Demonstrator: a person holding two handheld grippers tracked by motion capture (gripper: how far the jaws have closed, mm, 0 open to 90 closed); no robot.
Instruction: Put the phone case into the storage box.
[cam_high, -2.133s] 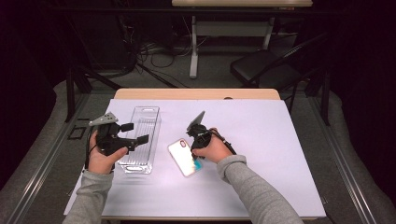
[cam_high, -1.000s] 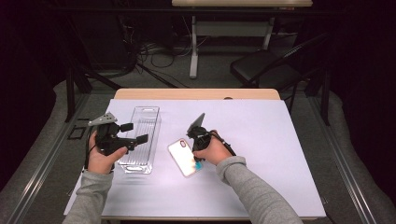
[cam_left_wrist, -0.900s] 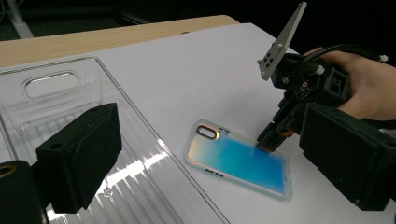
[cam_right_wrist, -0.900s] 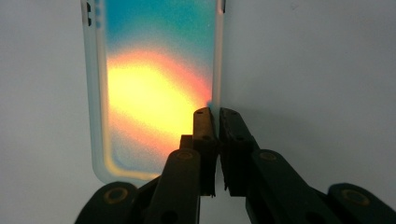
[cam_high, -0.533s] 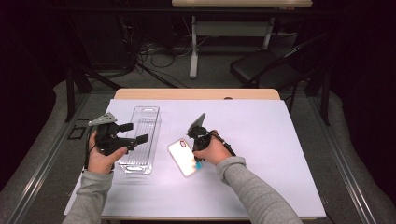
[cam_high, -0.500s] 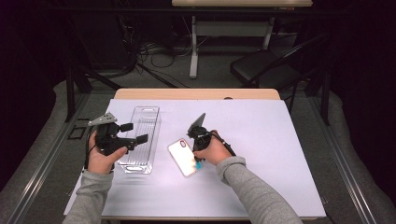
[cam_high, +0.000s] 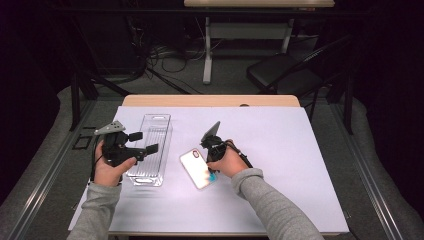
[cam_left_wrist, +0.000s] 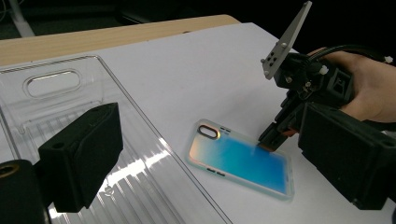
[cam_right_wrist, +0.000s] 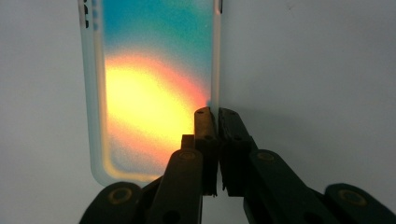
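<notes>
A phone case (cam_high: 196, 168) with a shimmering blue-to-orange back lies flat on the white sheet, camera hole toward the far left. My right gripper (cam_high: 209, 160) is shut on the case's right long rim, the jaws pinching the edge (cam_right_wrist: 217, 112) near its lower half. The left gripper view shows the case (cam_left_wrist: 240, 158) and the right gripper (cam_left_wrist: 267, 142) at its far edge. My left gripper (cam_high: 143, 142) hovers open over a clear plastic tray (cam_high: 155, 125), its jaws wide apart (cam_left_wrist: 210, 126) with nothing between them.
The clear tray (cam_left_wrist: 56, 102) has a ribbed floor and a hanging slot at its far end. The white sheet (cam_high: 280, 150) covers a wooden table (cam_high: 210, 100). A black chair (cam_high: 285, 75) and cables stand beyond the far edge.
</notes>
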